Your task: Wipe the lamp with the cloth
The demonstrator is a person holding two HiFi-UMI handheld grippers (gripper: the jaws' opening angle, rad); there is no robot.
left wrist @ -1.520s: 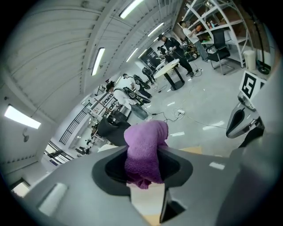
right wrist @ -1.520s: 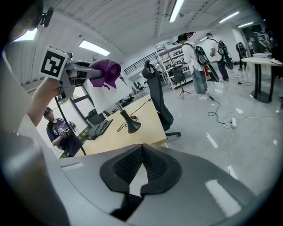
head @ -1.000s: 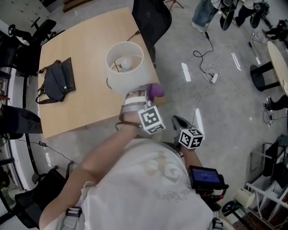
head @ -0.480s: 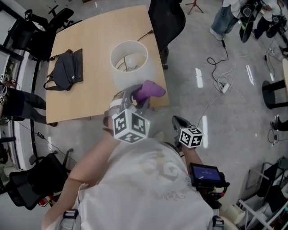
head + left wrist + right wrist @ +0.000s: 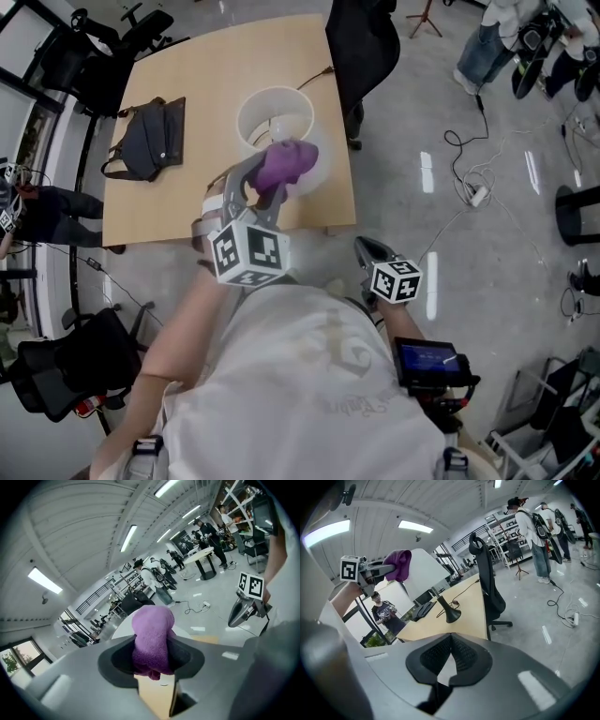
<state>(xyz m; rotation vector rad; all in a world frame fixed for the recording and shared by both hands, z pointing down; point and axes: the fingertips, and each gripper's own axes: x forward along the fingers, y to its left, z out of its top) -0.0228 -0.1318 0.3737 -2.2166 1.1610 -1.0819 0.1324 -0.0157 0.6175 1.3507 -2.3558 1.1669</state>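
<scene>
Now: cloth is up at the lamp, wipe not yet under way.
Head view: left gripper (image 5: 265, 187) holds the purple cloth (image 5: 286, 161) at the near side of the lamp (image 5: 244, 127) on the table (image 5: 187, 202); contact unclear. Right gripper (image 5: 365, 249) sits off the table. Left gripper view: jaws clamped on the bunched cloth, which looks soft and light. Right gripper view: jaws together, empty. The lamp probably tips easily, so press lightly.

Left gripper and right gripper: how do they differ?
The left gripper is closed on the purple cloth; the right gripper is closed on nothing. The left gripper is at the lamp shade over the table; the right gripper is beside the table, over the floor. Each carries a marker cube.
</scene>
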